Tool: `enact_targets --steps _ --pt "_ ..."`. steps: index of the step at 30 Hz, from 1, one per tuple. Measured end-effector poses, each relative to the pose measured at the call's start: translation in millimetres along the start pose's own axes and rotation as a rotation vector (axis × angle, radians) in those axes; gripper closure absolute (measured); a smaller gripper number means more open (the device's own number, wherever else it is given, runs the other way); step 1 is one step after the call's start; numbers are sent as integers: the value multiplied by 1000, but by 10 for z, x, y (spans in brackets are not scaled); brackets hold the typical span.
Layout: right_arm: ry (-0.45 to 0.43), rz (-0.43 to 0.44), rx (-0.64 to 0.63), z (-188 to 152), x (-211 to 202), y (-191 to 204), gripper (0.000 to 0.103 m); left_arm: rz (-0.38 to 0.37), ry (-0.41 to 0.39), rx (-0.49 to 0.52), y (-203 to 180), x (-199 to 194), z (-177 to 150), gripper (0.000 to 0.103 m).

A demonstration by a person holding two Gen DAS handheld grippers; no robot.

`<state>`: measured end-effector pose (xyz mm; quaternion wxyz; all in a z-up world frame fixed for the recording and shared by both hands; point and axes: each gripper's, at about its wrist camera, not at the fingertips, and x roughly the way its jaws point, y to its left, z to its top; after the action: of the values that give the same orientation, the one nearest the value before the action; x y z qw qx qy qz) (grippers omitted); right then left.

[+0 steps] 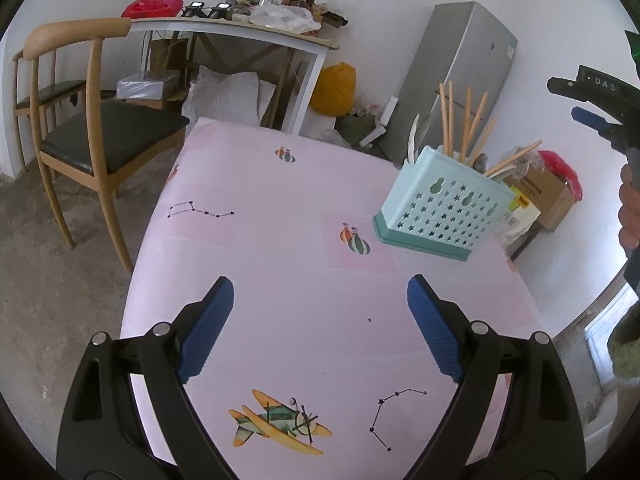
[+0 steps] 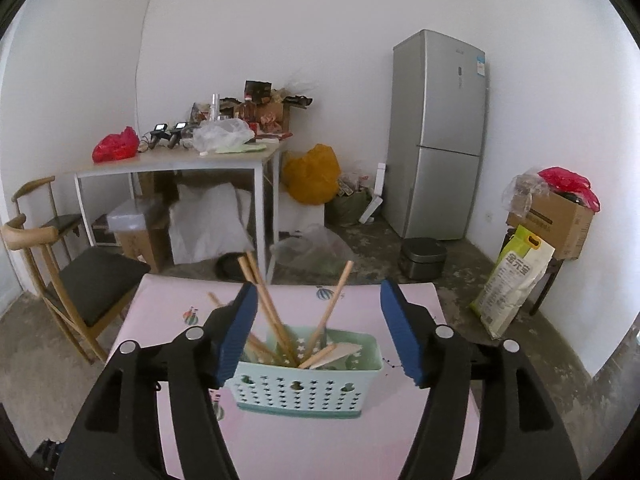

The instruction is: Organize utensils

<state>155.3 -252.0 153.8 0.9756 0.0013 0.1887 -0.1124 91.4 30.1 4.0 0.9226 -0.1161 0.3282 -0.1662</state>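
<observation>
Standing near the table's (image 1: pixel 280 240) far right corner, the blue utensil basket (image 2: pixel 304 384) held chopsticks (image 2: pixel 272 312) upright, likely for tidiness. Right gripper (image 2: pixel 318 332) hung above it, wide apart, empty. Left gripper (image 1: pixel 320 332) gaped too.

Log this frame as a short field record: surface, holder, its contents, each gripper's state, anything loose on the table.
surface: table with pink patterned cloth
holder: pale blue perforated utensil holder, upright near the table's far right part
contents: wooden chopsticks leaning at mixed angles; a white utensil beside them
left gripper: open, empty, above bare cloth
right gripper: open, empty, just in front of and above the holder
loose utensils on table: none visible
background: wooden chair, fridge
</observation>
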Motion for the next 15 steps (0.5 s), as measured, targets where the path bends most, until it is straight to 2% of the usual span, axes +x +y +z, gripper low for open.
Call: enact_targets --steps 5,9,15 --pt "-21 40 20 18 -99 193 26 -14 -9 -20 65 -70 19 18" --pt "-10 82 32 4 -70 344 24 -7 -8 -24 123 -73 21 17" --pt "9 90 23 -2 -6 410 24 12 12 -53 223 6 26 17"
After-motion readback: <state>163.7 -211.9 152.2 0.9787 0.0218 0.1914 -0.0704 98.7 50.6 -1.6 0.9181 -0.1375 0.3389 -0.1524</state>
